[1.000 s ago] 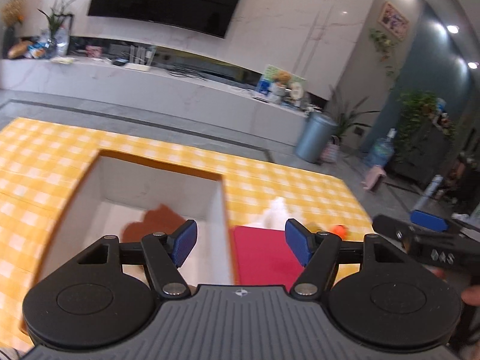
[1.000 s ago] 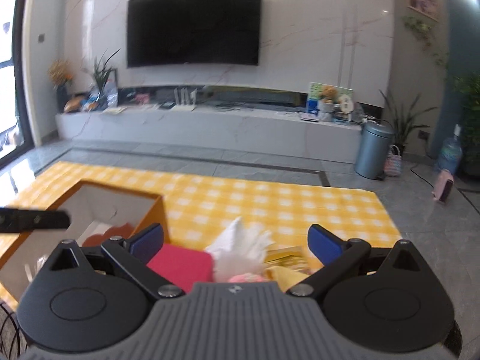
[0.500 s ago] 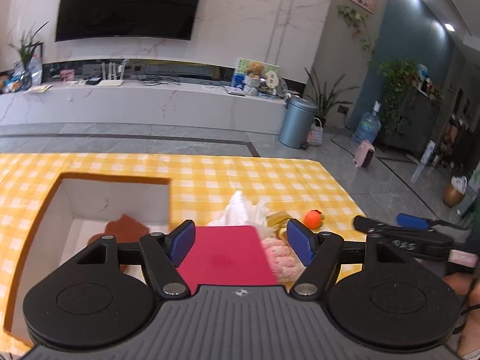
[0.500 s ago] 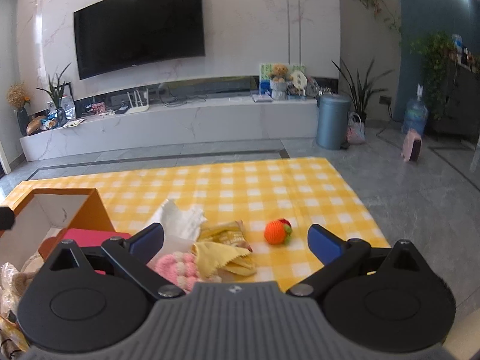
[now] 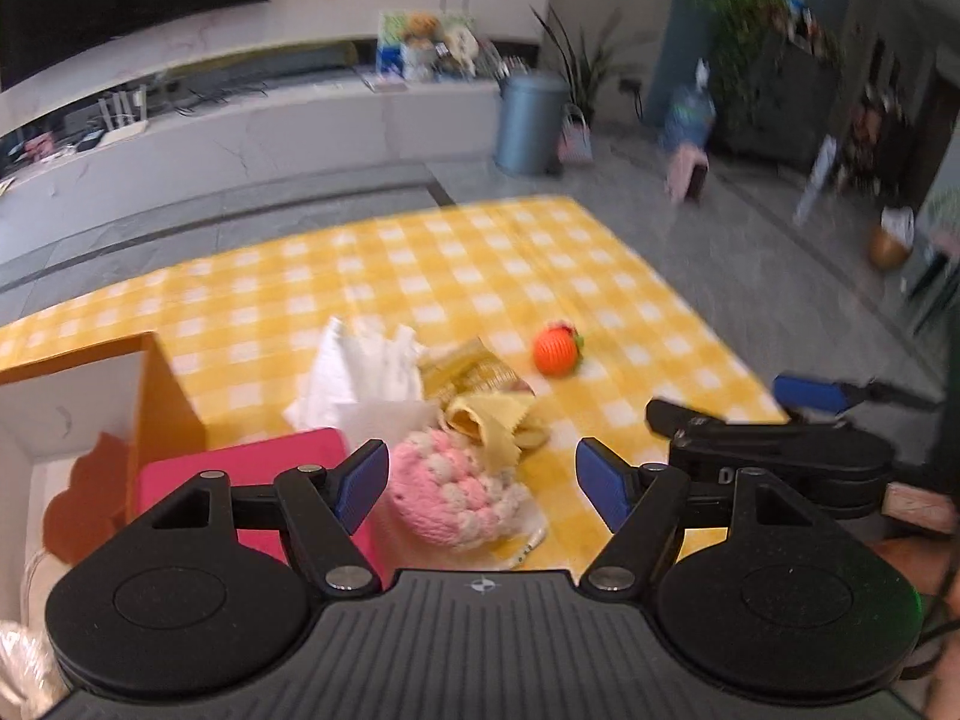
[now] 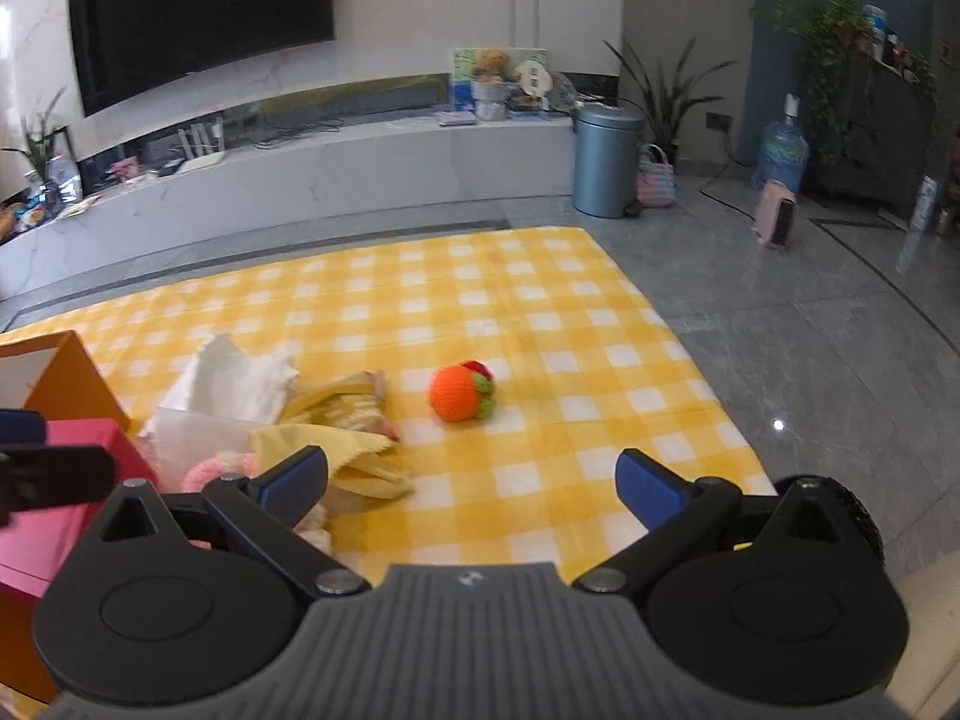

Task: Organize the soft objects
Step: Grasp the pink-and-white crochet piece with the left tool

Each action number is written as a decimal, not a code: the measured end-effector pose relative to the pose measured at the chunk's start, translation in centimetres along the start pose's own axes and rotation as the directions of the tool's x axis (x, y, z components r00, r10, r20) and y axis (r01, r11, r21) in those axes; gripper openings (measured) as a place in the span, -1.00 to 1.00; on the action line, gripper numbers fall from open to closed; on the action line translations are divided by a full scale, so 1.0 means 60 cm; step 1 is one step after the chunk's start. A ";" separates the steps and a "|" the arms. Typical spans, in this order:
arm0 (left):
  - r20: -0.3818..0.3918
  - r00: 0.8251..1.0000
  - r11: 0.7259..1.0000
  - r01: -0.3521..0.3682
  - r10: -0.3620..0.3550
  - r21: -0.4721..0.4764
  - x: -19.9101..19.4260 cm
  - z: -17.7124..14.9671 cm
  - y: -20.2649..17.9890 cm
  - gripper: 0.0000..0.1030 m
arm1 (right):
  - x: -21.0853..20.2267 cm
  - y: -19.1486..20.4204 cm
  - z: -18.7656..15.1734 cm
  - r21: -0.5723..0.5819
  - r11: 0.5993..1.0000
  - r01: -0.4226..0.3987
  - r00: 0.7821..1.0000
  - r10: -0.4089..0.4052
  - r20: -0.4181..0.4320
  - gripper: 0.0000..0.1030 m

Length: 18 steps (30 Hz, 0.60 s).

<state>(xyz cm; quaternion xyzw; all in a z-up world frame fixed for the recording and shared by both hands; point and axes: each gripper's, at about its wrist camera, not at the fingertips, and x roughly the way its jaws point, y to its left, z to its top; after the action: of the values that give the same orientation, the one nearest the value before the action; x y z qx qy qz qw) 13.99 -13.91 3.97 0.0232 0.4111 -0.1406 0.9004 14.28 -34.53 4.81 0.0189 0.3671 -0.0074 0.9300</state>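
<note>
On the yellow checked cloth [image 5: 480, 276] lie a pink-and-white knitted ball [image 5: 450, 495], a yellow cloth [image 5: 489, 426], a white tissue [image 5: 366, 372], a gold packet [image 5: 474, 369] and an orange crocheted ball [image 5: 555, 348]. My left gripper [image 5: 480, 477] is open and empty, just above the pink knitted ball. My right gripper [image 6: 471, 480] is open and empty, with the orange ball [image 6: 459, 390] ahead of it and the yellow cloth [image 6: 354, 450] by its left finger. An orange box [image 5: 66, 414] holding a brown item stands at the left.
A pink flat pad [image 5: 240, 468] lies beside the box. The right gripper [image 5: 780, 456] shows at the right in the left wrist view. The cloth's right edge [image 6: 690, 348] drops to grey floor. A bin [image 6: 606, 159] and TV bench stand beyond.
Both grippers have swung to the right, away from the box and toward the pile of soft things and the orange ball. Both stay open and empty.
</note>
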 end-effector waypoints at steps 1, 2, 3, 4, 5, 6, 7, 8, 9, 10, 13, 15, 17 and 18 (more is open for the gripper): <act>-0.030 1.000 1.000 -0.006 0.007 0.020 0.013 0.001 -0.009 0.63 | 0.004 -0.006 -0.001 0.007 1.000 0.011 1.000 -0.011 -0.005 0.95; -0.064 0.998 0.999 -0.012 0.015 0.040 0.027 0.000 -0.017 0.61 | 0.006 -0.012 -0.003 0.017 1.000 0.021 1.000 -0.021 -0.012 0.95; -0.095 0.995 0.998 -0.018 0.024 0.059 0.040 0.000 -0.024 0.56 | 0.009 -0.018 -0.004 0.030 0.999 0.031 0.999 -0.030 -0.020 0.95; -0.117 0.993 0.997 -0.023 0.032 0.078 0.052 0.000 -0.029 0.53 | 0.012 -0.025 -0.004 0.048 0.998 0.040 0.999 -0.039 -0.027 0.95; -0.129 0.991 0.994 -0.027 0.040 0.101 0.062 -0.001 -0.034 0.46 | 0.013 -0.031 -0.005 0.065 0.997 0.046 0.999 -0.044 -0.029 0.94; -0.136 0.990 0.991 -0.031 0.049 0.133 0.069 -0.003 -0.037 0.44 | 0.013 -0.036 -0.004 0.081 0.996 0.048 0.999 -0.045 -0.029 0.95; -0.146 0.987 0.984 -0.034 0.060 0.172 0.076 -0.004 -0.043 0.44 | 0.013 -0.039 -0.004 0.091 0.995 0.043 0.999 -0.041 -0.025 0.95; -0.166 0.984 0.974 -0.034 0.072 0.224 0.086 -0.006 -0.049 0.44 | 0.012 -0.040 -0.004 0.092 0.995 0.034 0.999 -0.033 -0.020 0.95; -0.188 0.979 0.961 -0.030 0.085 0.276 0.096 -0.006 -0.056 0.45 | 0.010 -0.039 -0.004 0.089 0.996 0.024 1.000 -0.023 -0.014 0.94; -0.213 0.972 0.944 -0.026 0.101 0.328 0.105 -0.009 -0.062 0.45 | 0.010 -0.038 -0.004 0.084 0.996 0.016 1.000 -0.015 -0.012 0.95; -0.258 0.951 0.889 -0.035 0.170 0.457 0.128 -0.026 -0.079 0.47 | 0.012 -0.030 -0.003 0.068 0.998 0.008 1.000 -0.007 -0.014 0.95; -0.245 0.940 0.833 -0.068 0.238 0.550 0.141 -0.040 -0.094 0.49 | 0.013 -0.025 -0.003 0.056 0.998 -0.002 1.000 0.003 -0.014 0.95; -0.212 0.931 0.766 -0.099 0.296 0.636 0.153 -0.055 -0.107 0.51 | 0.012 -0.023 -0.003 0.053 0.998 -0.020 1.000 0.020 -0.011 0.95; -0.195 0.928 0.739 -0.114 0.318 0.663 0.158 -0.060 -0.111 0.52 | 0.011 -0.024 -0.003 0.054 0.998 -0.027 1.000 0.027 -0.009 0.94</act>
<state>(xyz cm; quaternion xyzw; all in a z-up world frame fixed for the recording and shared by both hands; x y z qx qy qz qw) 15.41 -21.95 -4.98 0.3979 0.4623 -0.1607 0.7760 14.60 -35.94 4.22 0.0491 0.3709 -0.0048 0.9274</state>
